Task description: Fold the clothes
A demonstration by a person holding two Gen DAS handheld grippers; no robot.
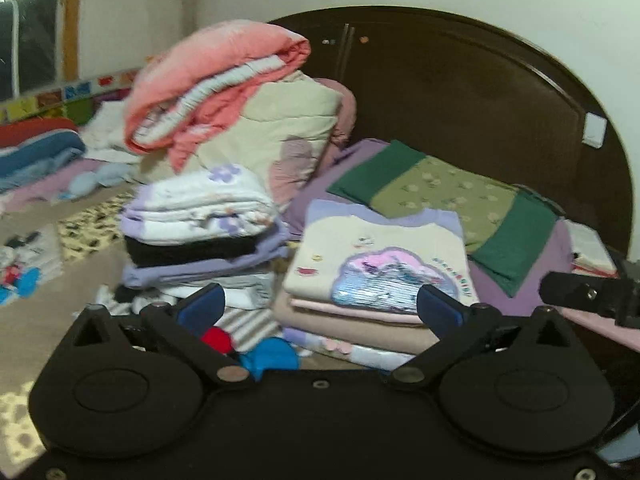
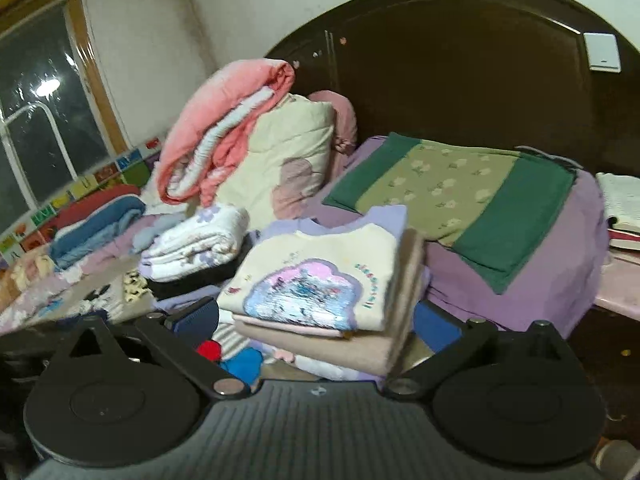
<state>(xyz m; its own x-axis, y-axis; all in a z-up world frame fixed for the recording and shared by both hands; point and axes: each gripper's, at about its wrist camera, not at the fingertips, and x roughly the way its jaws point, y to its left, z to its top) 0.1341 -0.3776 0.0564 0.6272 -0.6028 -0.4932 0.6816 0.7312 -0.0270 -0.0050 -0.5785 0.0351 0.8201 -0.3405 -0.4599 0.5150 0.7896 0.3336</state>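
A folded cream sweatshirt with a sequin cloud print [image 1: 380, 264] tops a stack of folded clothes [image 1: 360, 328] on the bed; it also shows in the right wrist view [image 2: 320, 276]. A second stack with a white floral piece [image 1: 200, 204] stands to its left, also in the right wrist view [image 2: 196, 240]. My left gripper [image 1: 320, 308] is open and empty just in front of both stacks. My right gripper [image 2: 316, 320] is open, its fingers either side of the sweatshirt stack, not gripping. Part of the right gripper [image 1: 592, 296] shows at the right in the left wrist view.
Rolled pink and cream quilts [image 1: 224, 92] lie behind the stacks. A green pillow [image 1: 448, 204] on a purple cover rests against the dark headboard [image 1: 460, 80]. Unfolded clothes [image 1: 24, 264] lie at the left on the bed. Books [image 2: 620, 208] sit at the right.
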